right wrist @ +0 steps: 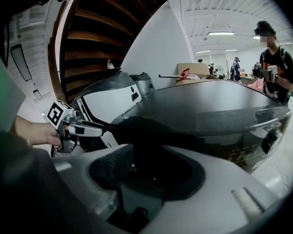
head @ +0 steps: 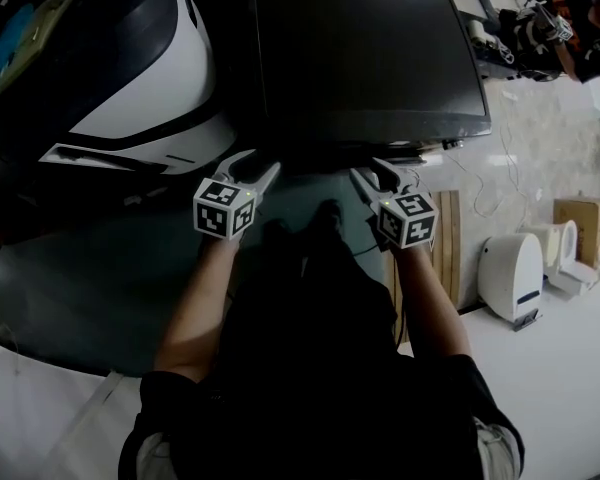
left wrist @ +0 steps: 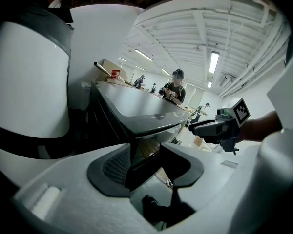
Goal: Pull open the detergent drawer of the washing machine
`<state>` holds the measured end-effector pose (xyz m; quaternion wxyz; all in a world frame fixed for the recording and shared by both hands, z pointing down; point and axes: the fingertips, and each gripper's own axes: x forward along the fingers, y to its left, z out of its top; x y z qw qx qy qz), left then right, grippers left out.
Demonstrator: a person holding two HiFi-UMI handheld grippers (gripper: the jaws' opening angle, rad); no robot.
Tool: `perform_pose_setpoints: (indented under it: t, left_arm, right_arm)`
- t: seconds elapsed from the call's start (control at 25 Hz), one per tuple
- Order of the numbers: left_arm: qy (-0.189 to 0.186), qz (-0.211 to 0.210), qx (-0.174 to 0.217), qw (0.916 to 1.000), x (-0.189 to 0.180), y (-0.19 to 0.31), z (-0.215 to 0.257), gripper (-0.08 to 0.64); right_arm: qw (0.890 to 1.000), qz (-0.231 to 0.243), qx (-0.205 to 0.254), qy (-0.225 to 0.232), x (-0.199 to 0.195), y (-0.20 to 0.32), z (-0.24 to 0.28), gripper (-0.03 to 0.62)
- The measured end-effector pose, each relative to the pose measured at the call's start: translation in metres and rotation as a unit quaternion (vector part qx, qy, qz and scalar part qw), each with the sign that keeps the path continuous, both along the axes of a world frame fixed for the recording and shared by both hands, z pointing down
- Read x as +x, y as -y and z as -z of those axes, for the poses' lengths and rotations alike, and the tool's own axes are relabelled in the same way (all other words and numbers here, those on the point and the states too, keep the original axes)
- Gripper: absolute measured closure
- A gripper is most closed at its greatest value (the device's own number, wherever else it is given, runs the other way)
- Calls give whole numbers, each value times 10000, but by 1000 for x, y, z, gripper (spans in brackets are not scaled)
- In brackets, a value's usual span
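Both grippers are held side by side in front of a large dark flat-topped slab [head: 370, 48]. My left gripper [head: 255, 165] is open, with nothing between its fingers, and its tips are close to the slab's near edge. My right gripper [head: 377, 175] is open and empty too, just right of it. In the left gripper view, the open jaws [left wrist: 146, 165] frame the slab's edge [left wrist: 136, 106], and the right gripper [left wrist: 205, 127] shows beside it. The right gripper view has its jaws [right wrist: 149, 174] under the slab [right wrist: 200, 106], with the left gripper [right wrist: 95, 128] at left. I cannot make out a detergent drawer in any view.
A rounded white and black machine body [head: 140, 78] stands left of the slab. A small white appliance [head: 510, 273], a cardboard box [head: 583, 218] and wooden slats [head: 446, 233] are at the right. People stand far behind [right wrist: 271, 67].
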<state>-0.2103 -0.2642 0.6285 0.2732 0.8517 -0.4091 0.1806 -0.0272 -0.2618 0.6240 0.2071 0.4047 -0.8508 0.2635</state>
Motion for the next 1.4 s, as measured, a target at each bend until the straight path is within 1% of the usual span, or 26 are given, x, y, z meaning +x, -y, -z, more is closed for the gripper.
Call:
perform_pose_setpoints:
  t: [0.16,0.36,0.76,0.96,1.12,1.4]
  left_arm:
    - [48,-43,-37,10000,2,5,-5,377]
    - [112,-117,-150,9998,7,8,-11,374]
    - [65,16,-238,9997,9,14,-13,370]
    - [66,106,-221,9997,7,15,-14,370]
    - [81,129,-202,9997,8,14,-14,370]
    - [114,134,-216,9996,9,13,-15,370]
  right_arm:
    - [10000,48,-56,-29,-3,10,-7,393]
    - [9999,14,-155,-69,-6,18,-16,387]
    - [9992,86,-363,-170,-12,31,-23,387]
    - [9990,125,-353,-225,-13,32,-24,387]
    - [9987,188,-322,-351,-13,29,-25,387]
    - [9986,269,-374,-248,-14,29,-24,387]
